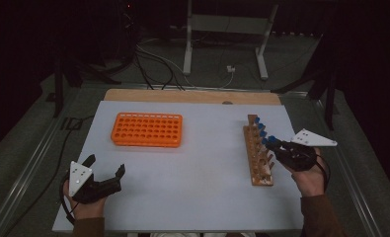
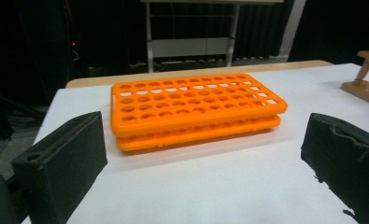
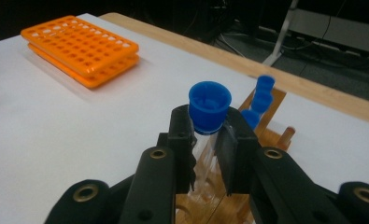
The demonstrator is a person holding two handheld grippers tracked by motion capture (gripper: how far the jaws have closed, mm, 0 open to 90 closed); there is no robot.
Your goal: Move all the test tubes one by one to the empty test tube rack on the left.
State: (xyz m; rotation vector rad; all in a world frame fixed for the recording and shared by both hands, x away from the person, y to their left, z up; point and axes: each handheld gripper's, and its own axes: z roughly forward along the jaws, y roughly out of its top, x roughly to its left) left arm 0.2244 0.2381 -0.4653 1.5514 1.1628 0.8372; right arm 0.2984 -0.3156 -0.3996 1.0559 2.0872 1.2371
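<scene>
A wooden tube rack [image 1: 257, 153] stands on the right of the white table, with blue-capped tubes [image 1: 259, 126] in its far holes. My right gripper [image 1: 273, 144] is shut on a clear tube with a blue cap [image 3: 209, 106], gripped just under the cap above the wooden rack [image 3: 266, 135]. An orange rack [image 1: 147, 129] with many empty holes lies at the centre left. My left gripper [image 1: 105, 170] rests open at the near left, its jaws wide apart, facing the orange rack [image 2: 191, 107] from some distance.
The white table sheet [image 1: 192, 168] has a wooden strip [image 1: 192, 95] along its far edge. Beyond it are white frame legs [image 1: 224, 29] and cables [image 1: 155, 61] on the floor. Metal rails run along both table sides.
</scene>
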